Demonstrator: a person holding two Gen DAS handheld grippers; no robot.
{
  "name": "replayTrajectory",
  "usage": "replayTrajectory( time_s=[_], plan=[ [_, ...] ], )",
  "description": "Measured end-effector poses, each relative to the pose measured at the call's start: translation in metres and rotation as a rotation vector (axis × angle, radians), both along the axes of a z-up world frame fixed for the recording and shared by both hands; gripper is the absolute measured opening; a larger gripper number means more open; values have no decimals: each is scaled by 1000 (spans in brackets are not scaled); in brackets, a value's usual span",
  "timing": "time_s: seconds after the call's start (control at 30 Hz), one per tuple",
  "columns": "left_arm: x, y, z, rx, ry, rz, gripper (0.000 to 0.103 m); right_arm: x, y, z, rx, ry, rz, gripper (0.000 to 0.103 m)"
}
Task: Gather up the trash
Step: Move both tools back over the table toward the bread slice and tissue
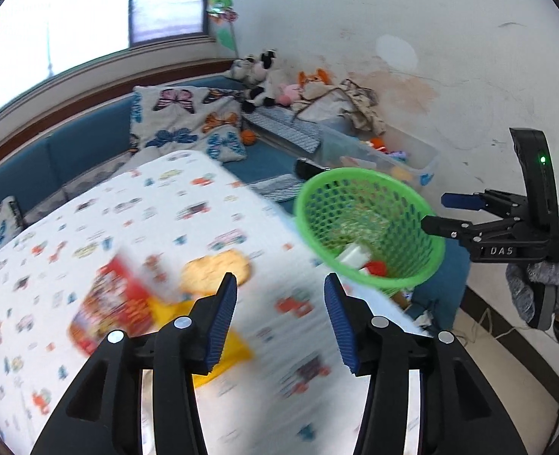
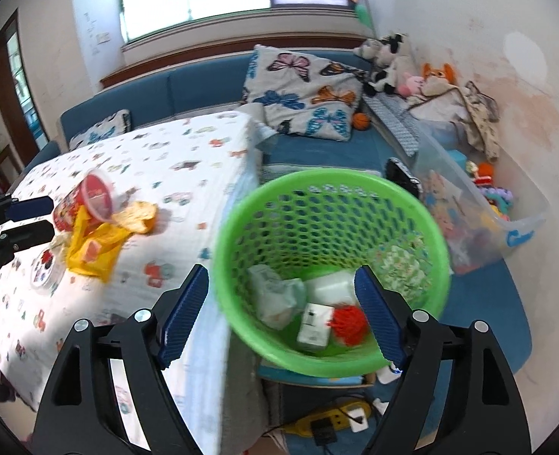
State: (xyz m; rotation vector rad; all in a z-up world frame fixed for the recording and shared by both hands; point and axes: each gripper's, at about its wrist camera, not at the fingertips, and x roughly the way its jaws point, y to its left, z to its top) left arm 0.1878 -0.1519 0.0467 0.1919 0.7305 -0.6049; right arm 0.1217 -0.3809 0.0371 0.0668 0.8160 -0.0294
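A: Left gripper (image 1: 281, 295) hanging above the table (image 1: 89, 204), jaws standing partly apart, nothing between the blue pads (image 1: 222, 318). Printed cloth showing through the gap.

B: Right gripper (image 2: 281, 295) hovering over the green basket (image 2: 241, 204), jaws spread wide, gripping nothing. Basket rim and contents showing between the pads, no contact visible.

A: Basket sitting just beside the table's edge, over the blue seating. Holding several pieces already: a crumpled pale wrapper (image 2: 275, 295), a small white carton (image 2: 314, 328), a red crinkled bit (image 2: 349, 326), a patterned scrap (image 2: 404, 265) against the far wall.

B: Remaining trash lying on the table, well apart from the basket: a red cup (image 2: 89, 201) tipped on its side, a yellow bag (image 2: 93, 244) touching it, a tan crumpled piece (image 2: 137, 216) resting on the bag's upper edge, a round printed lid (image 2: 46, 271) lying just beside the bag.

A: Left view blurring heavily across the table; cup and bag appearing just ahead of the left finger.

B: Gloved hand (image 1: 545, 284) wrapping the right gripper's handle, seen from the left wrist.
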Motion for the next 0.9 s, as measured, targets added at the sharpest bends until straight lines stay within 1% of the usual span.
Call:
replayTrajectory(
  time_s=[0.17,0.4,0.6,0.7,0.8,0.9],
  plan=[
    [-13,43,-6,12,-14,64,50,8,32,-4,3,3,59,80],
    [-27,95,-21,-2,17,159,50,24,75,-9,7,16,142,80],
    [-37,135,-38,-2,36,231,50,44,103,-20,26,38,185,80],
    [-38,148,-46,-2,53,255,50,54,116,-28,34,53,204,79],
    [-37,155,-53,6,62,267,50,64,127,-35,32,67,219,75],
    [-33,159,-59,5,77,274,51,73,132,-40,42,77,220,73]
  ],
)
